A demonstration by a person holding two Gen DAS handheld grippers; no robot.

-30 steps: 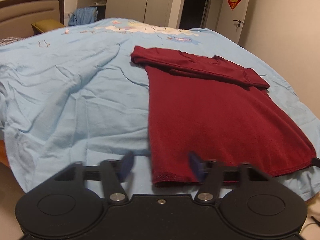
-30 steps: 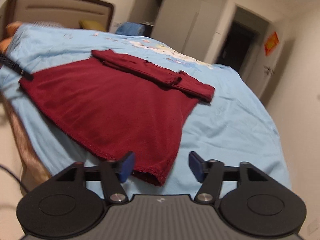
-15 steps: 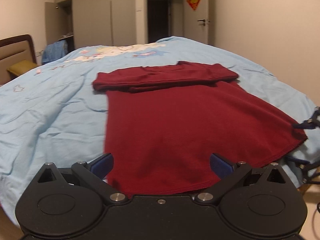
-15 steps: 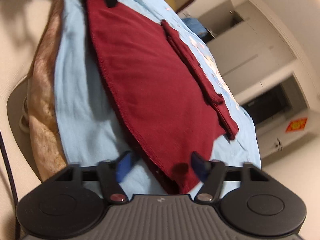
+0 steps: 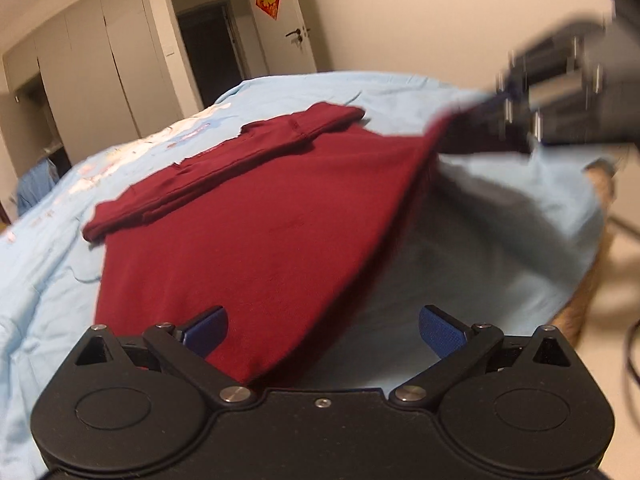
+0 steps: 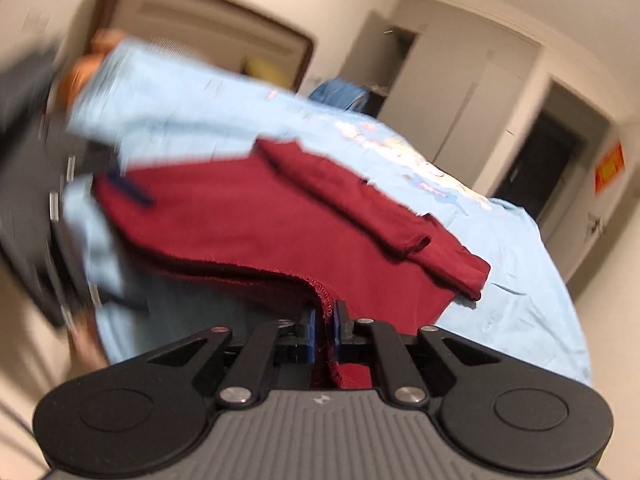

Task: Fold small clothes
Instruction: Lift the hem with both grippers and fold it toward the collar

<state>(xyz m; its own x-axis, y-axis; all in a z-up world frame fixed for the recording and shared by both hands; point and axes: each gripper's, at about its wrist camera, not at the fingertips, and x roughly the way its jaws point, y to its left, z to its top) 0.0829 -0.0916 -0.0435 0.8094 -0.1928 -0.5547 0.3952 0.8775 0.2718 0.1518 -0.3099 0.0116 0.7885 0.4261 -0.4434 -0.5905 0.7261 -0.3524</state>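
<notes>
On the light-blue bedsheet [image 5: 280, 92] I saw the red shirt [image 5: 256, 236] spread; my right gripper [image 6: 323, 320] pinched its hem corner, while my left gripper [image 5: 324, 330] gaped wide at the shirt's near corner.

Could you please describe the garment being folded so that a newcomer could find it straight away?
Look at the bed with the light blue sheet. On its near half lies a dark red shirt, sleeves folded across the top, one hem corner pinched in the right gripper. It is the only red cloth on the bed.
</notes>
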